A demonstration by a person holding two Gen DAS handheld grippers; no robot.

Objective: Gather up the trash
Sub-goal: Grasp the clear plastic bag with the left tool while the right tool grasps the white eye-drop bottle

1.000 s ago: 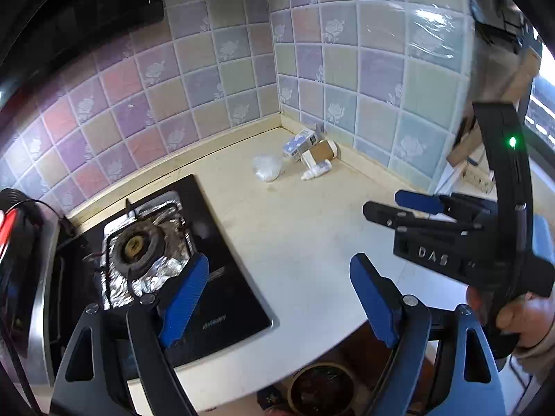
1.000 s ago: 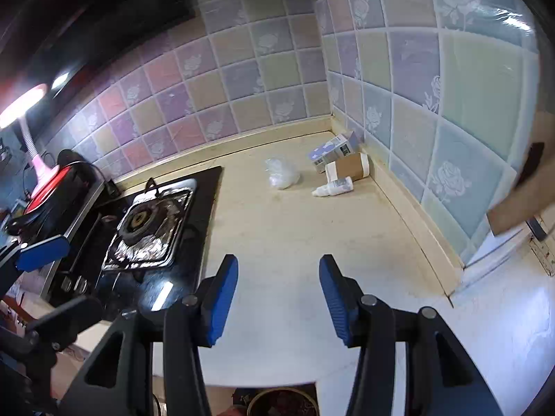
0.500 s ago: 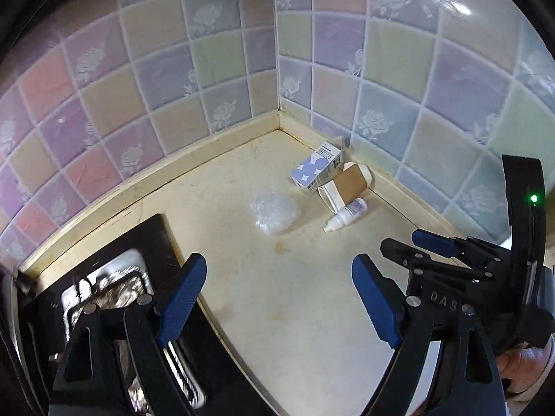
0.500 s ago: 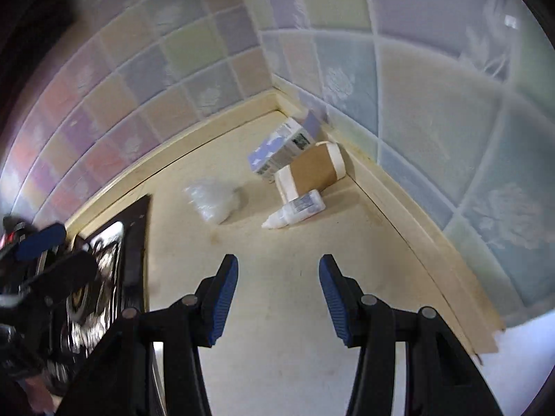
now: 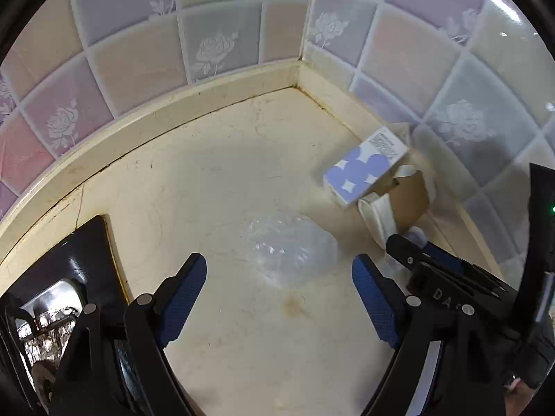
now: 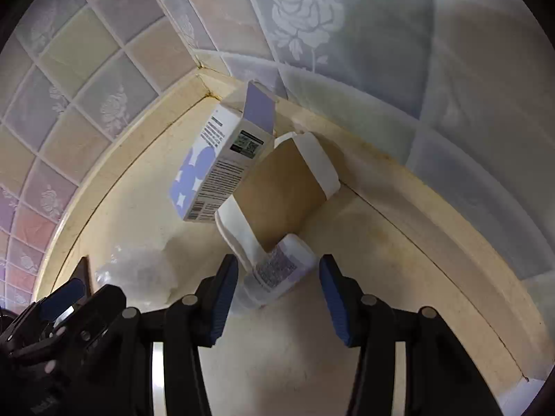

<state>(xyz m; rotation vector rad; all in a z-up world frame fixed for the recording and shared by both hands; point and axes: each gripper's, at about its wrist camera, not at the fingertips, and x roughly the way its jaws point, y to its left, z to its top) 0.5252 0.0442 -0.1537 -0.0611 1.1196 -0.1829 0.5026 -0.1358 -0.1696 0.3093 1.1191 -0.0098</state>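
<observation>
The letters "DAS" are moulded on the body of the right hand-held gripper point(image 5: 412, 260) where it shows at the right of the left wrist view. The box point(image 6: 222, 159) carries a QR code on a dark panel, a barcode at its near end and blocks of small print too fine to read; its face is lilac with white star shapes. The bottle point(image 6: 277, 270) has a speckled, code-like label that cannot be read.

The trash lies in the far right corner of the cream counter point(image 5: 242, 346), below the rose-pattern tiles point(image 5: 211, 48). The box leans tilted on a brown paper cup point(image 6: 284, 194) with white ends that lies on its side along the right wall. The bottle lies touching the cup's near end.

The right hand-held gripper point(image 6: 277, 298) is open, its blue pads on either side of the bottle and clear of it; the bottle's body sits between the fingertips and just beyond them.

The left hand-held gripper point(image 5: 279, 291) is open wide with nothing gripped. A crumpled clear plastic bag point(image 5: 291, 249) lies on the counter just beyond and between its fingertips, left of the cup and box and apart from them. A black stove point(image 5: 79, 253) edges in at the near left.
</observation>
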